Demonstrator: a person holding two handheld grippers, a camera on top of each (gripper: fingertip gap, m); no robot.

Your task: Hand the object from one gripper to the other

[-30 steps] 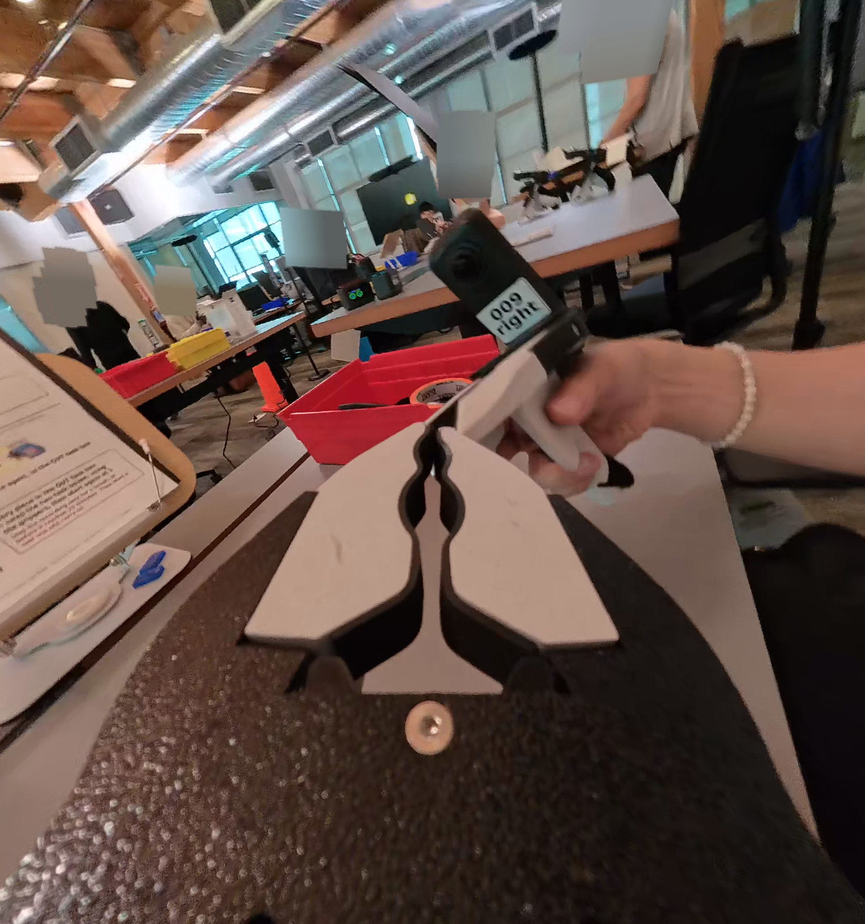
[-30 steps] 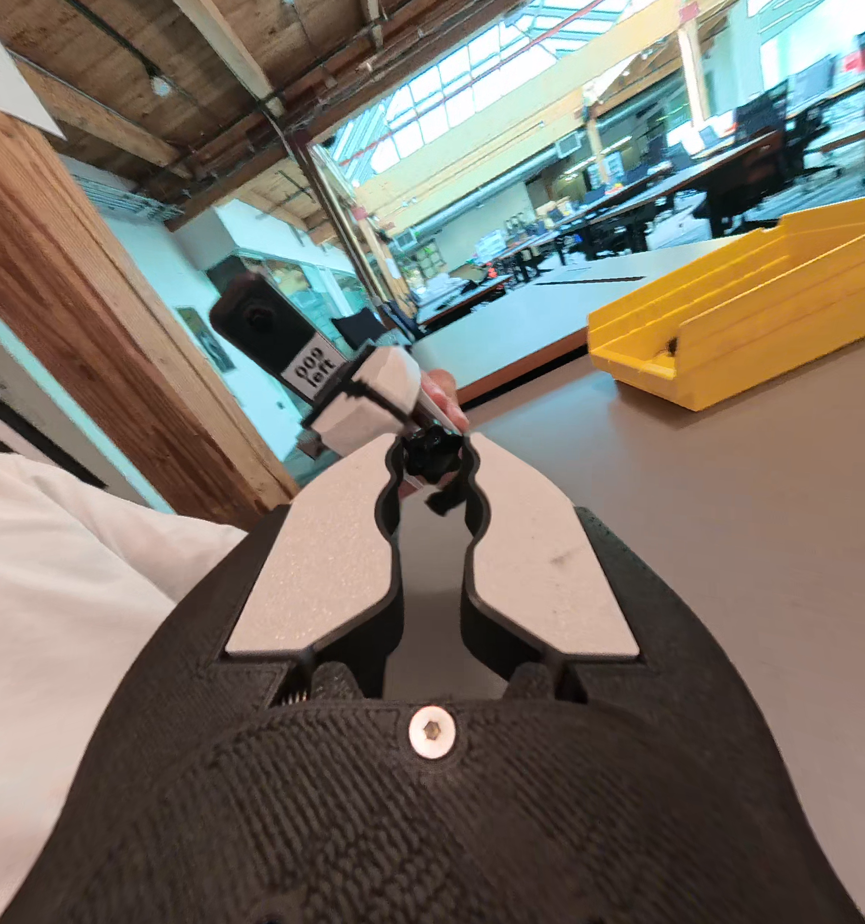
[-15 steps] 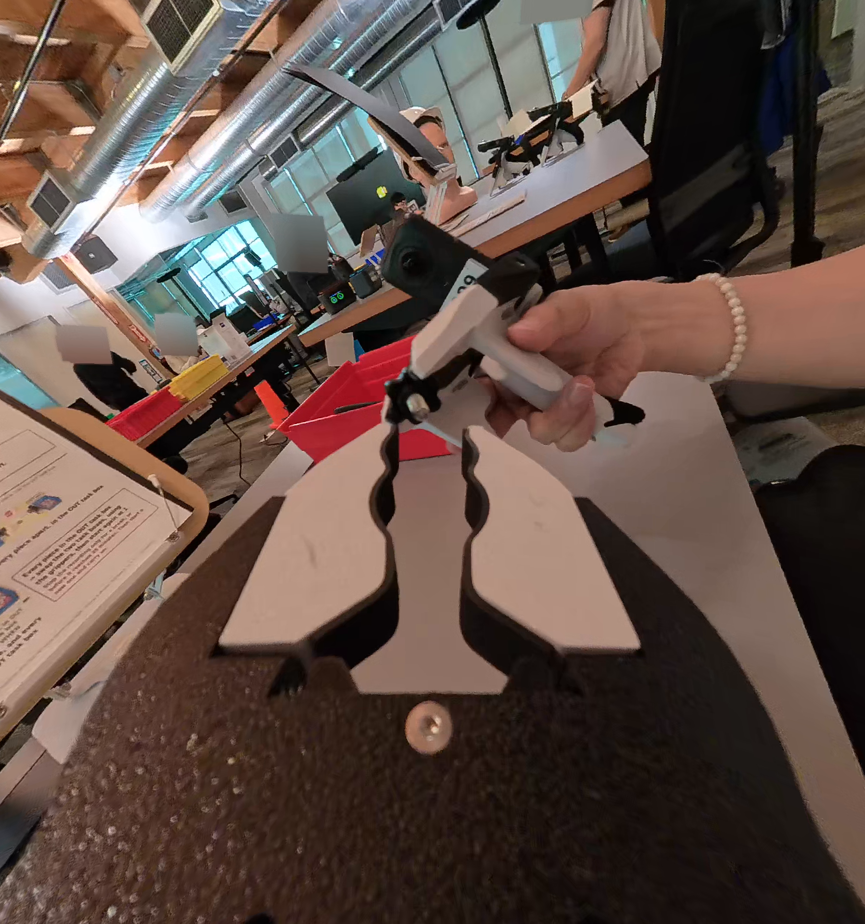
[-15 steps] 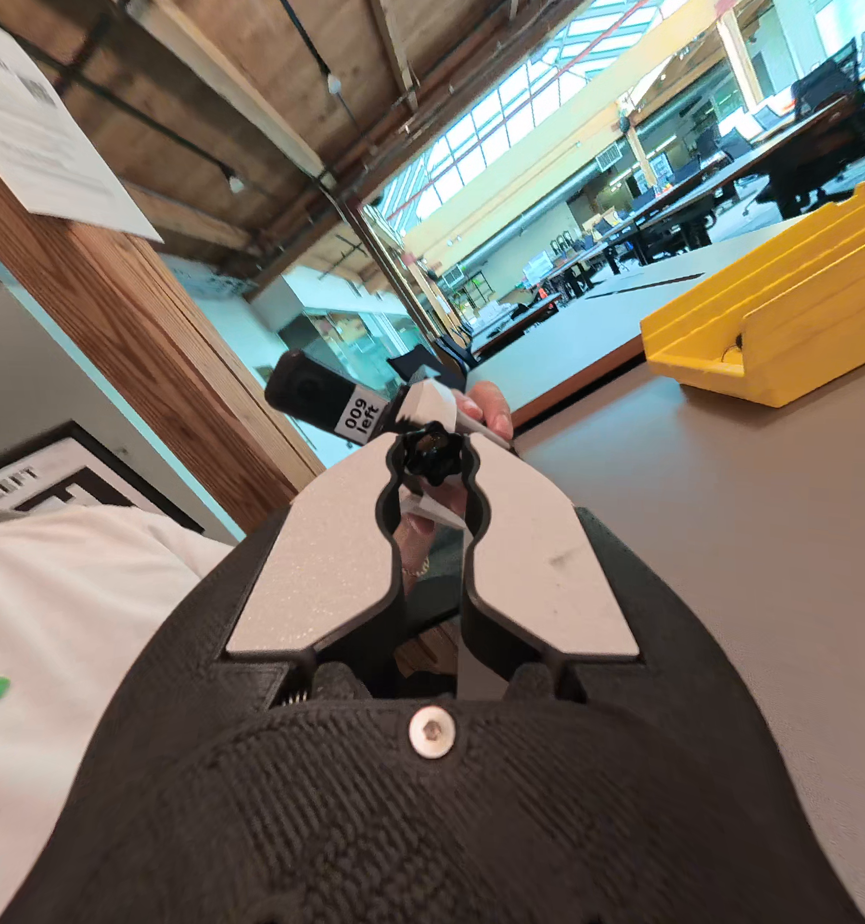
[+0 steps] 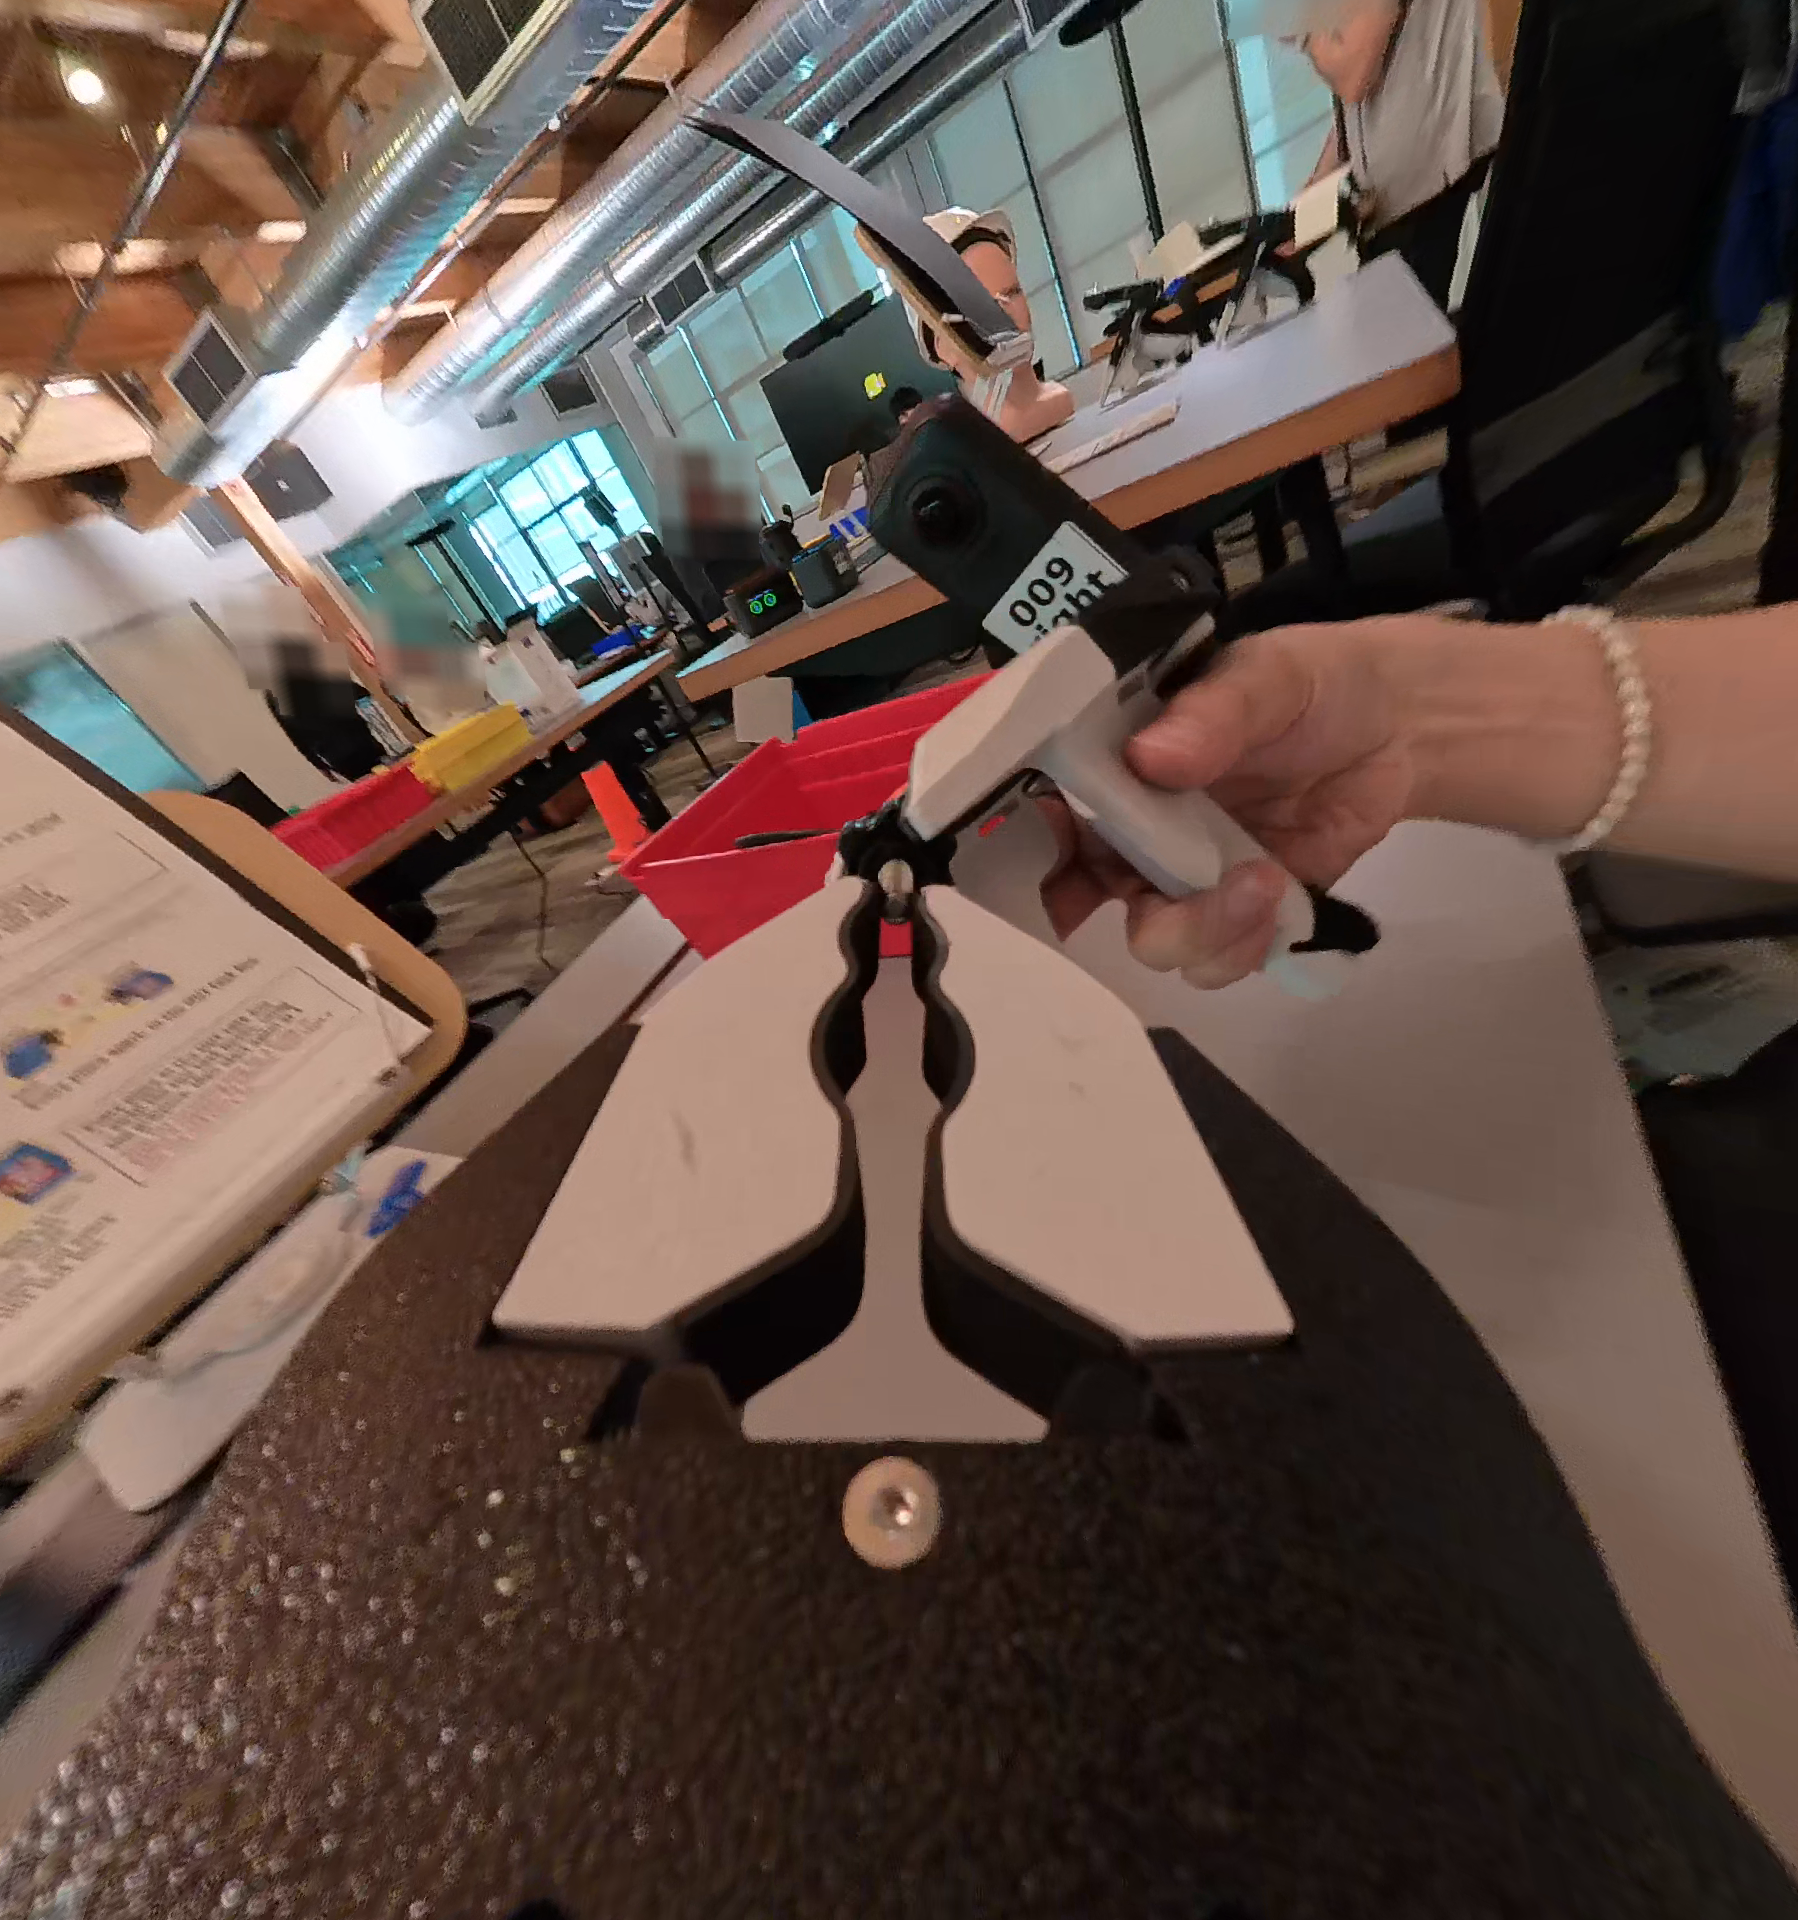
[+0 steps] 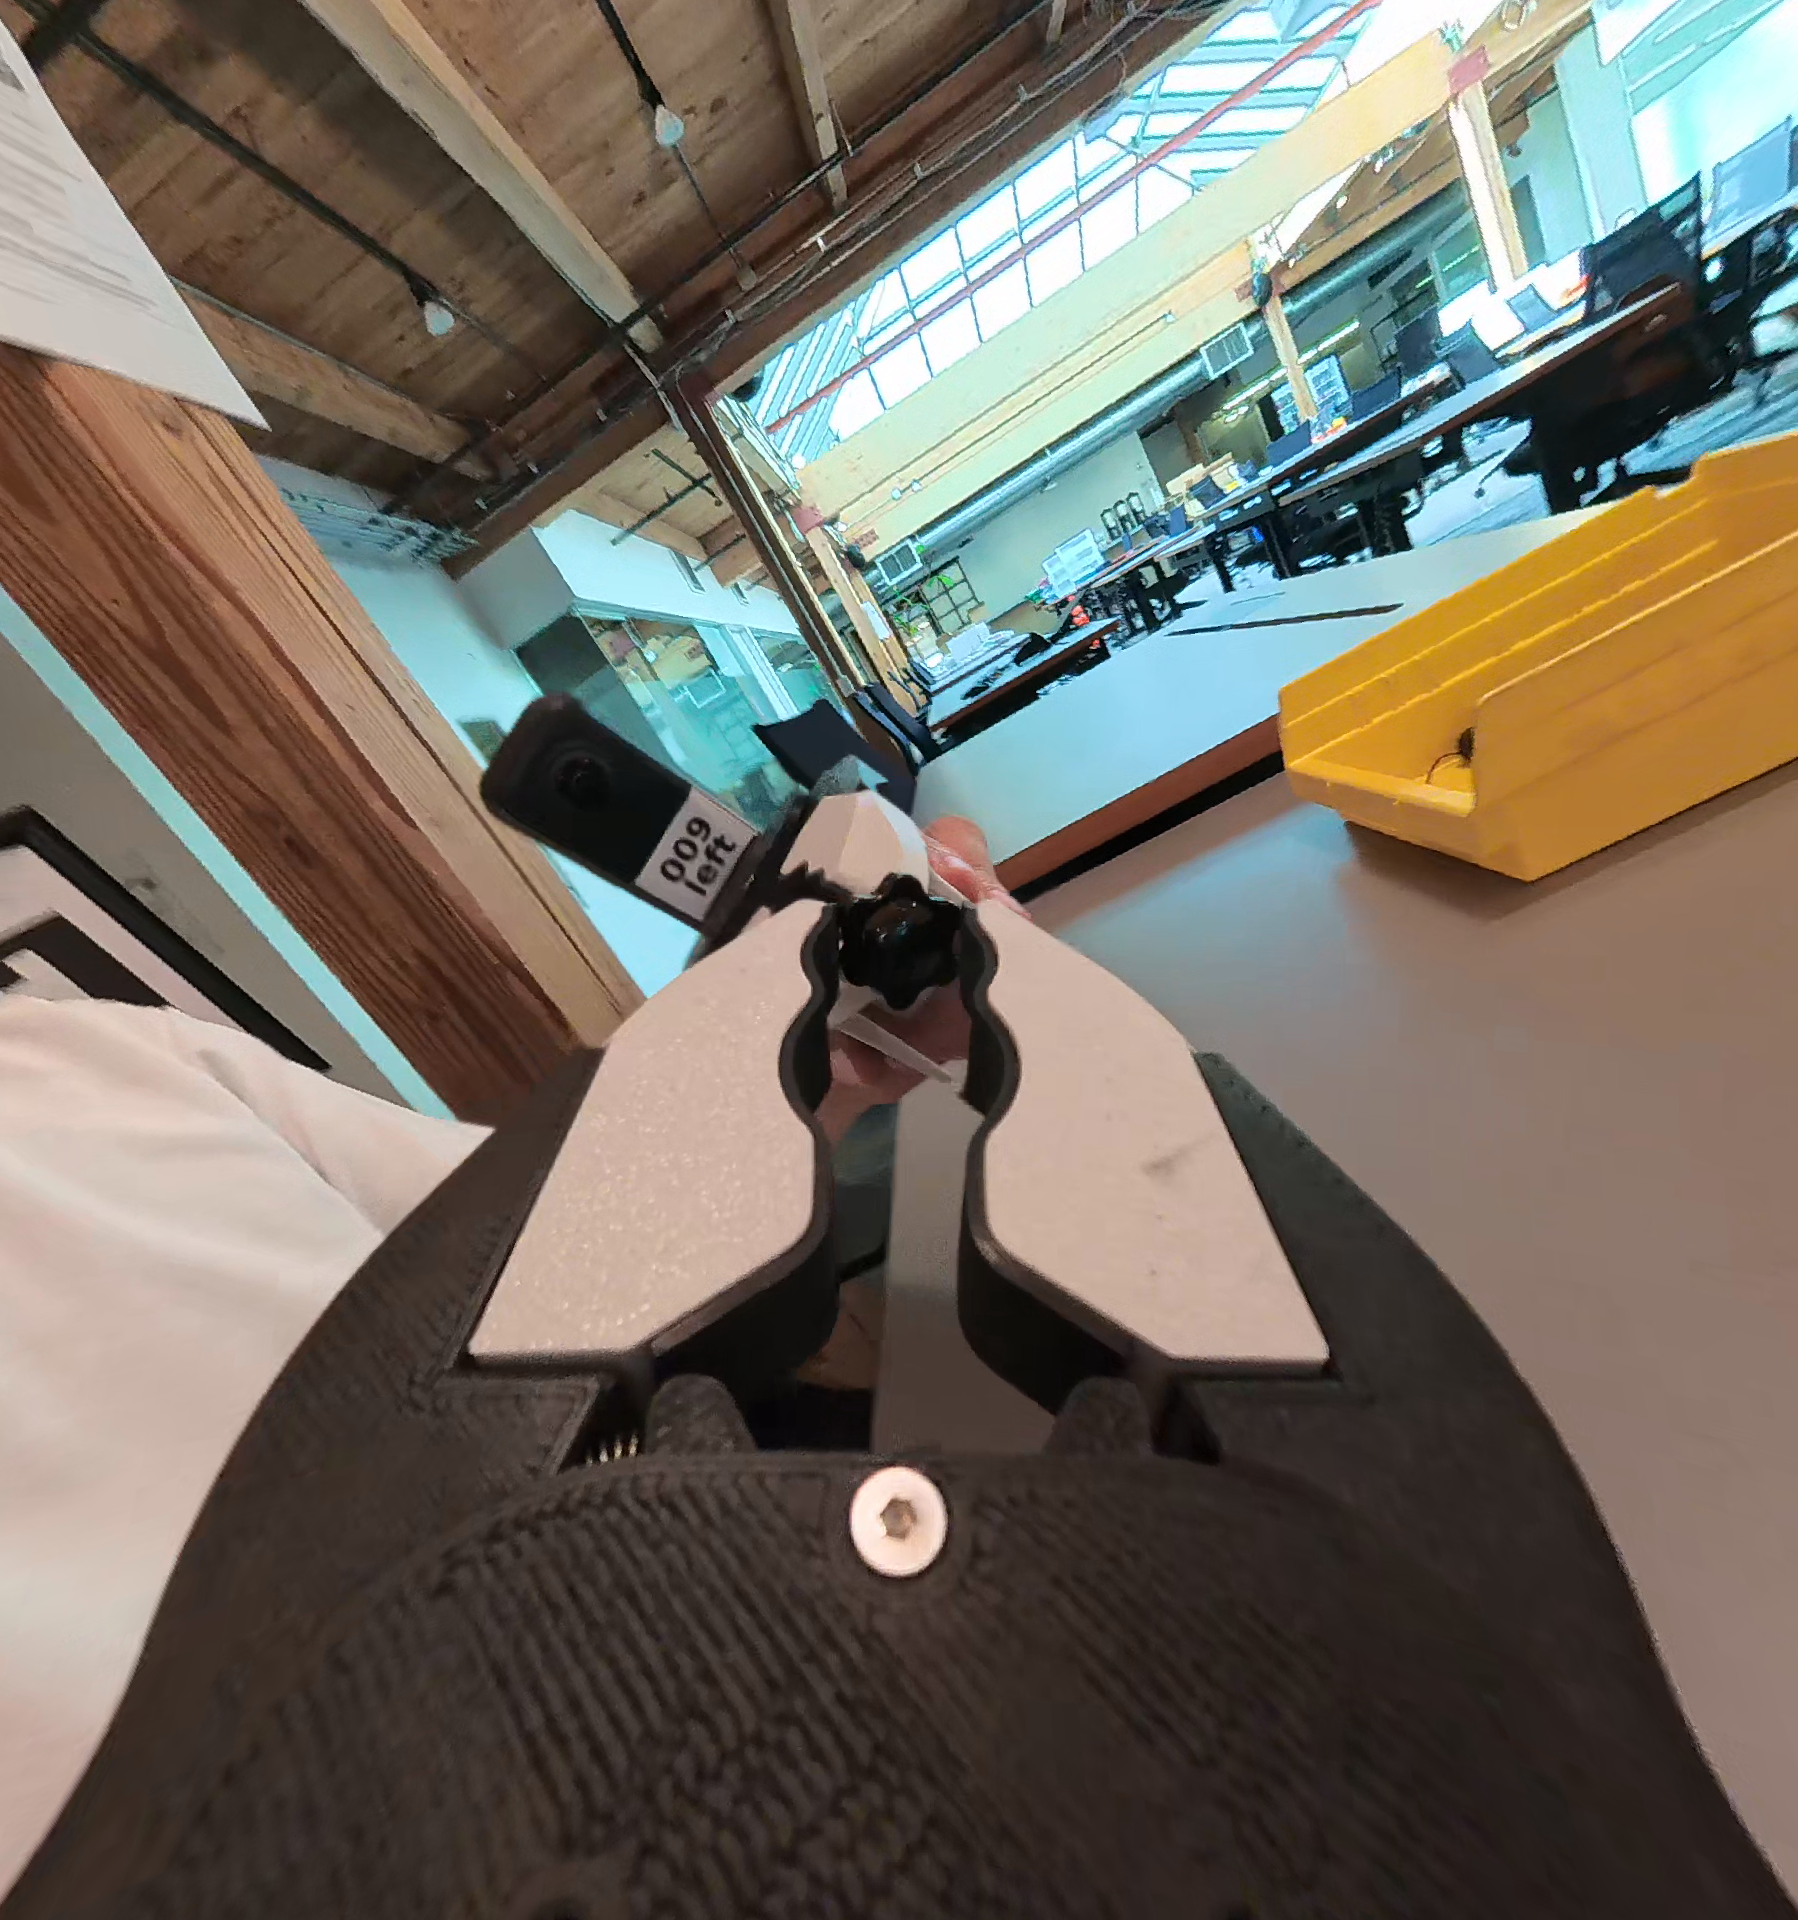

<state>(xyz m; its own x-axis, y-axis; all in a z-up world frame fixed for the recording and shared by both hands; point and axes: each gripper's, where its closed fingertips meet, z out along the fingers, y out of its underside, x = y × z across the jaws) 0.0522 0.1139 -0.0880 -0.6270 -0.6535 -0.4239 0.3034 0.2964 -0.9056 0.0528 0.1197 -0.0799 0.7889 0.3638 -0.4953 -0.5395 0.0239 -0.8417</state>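
Both grippers, left (image 5: pixel 895 914) and right (image 6: pixel 900 940), close on one small black knob (image 6: pixel 890 940) with metal stem: seemingly light, rigid, best gripped by its lobes.

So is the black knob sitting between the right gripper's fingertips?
Yes: in the right wrist view the black knob sits between the fingertips of the right gripper, both fingers pressed against its sides.

bright daylight via windows (image 6: pixel 988 270) | wide-angle edge bending | slight motion blur
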